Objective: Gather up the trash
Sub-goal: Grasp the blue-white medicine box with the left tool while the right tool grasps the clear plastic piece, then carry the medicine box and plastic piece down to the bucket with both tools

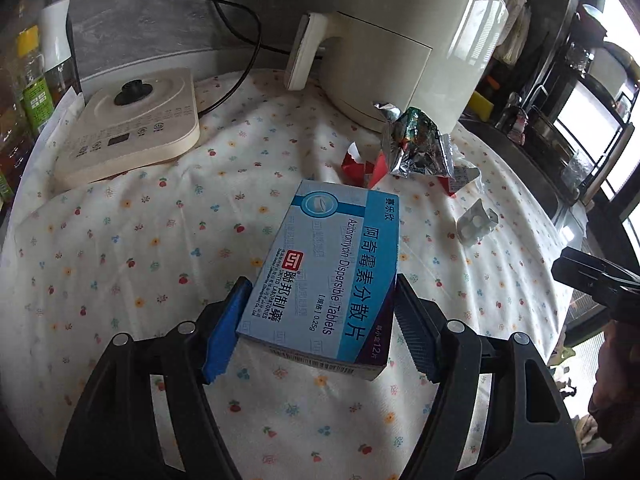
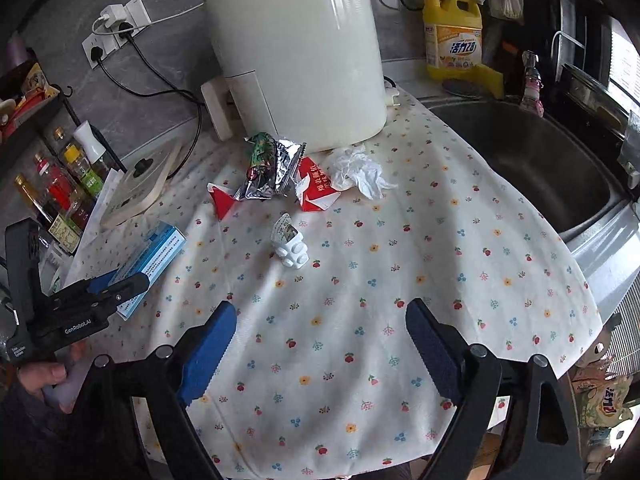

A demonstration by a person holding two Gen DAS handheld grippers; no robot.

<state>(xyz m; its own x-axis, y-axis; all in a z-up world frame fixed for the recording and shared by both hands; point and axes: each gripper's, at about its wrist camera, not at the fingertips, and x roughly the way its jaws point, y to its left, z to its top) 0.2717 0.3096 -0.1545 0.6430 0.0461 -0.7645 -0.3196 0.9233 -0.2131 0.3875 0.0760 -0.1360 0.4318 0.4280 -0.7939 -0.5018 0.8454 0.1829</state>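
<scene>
My left gripper (image 1: 320, 284) is shut on a blue-and-white medicine box (image 1: 332, 264), one pad on each long side, and holds it tilted just above the floral tablecloth (image 1: 160, 240). The right wrist view shows the same gripper (image 2: 120, 288) and box (image 2: 156, 256) at the left. My right gripper (image 2: 322, 306) is open over the cloth with nothing between its fingers. Beyond it lie a white blister pack (image 2: 290, 244), a crumpled foil wrapper (image 2: 268, 172), torn red carton pieces (image 2: 316, 192) and a crumpled white tissue (image 2: 356, 172).
A cream air fryer (image 2: 296, 52) stands at the back, just behind the trash. A kettle base (image 2: 136, 184) and sauce bottles (image 2: 60, 184) are at the left. A steel sink (image 2: 520, 160) lies to the right, with a yellow detergent bottle (image 2: 452, 36) behind it.
</scene>
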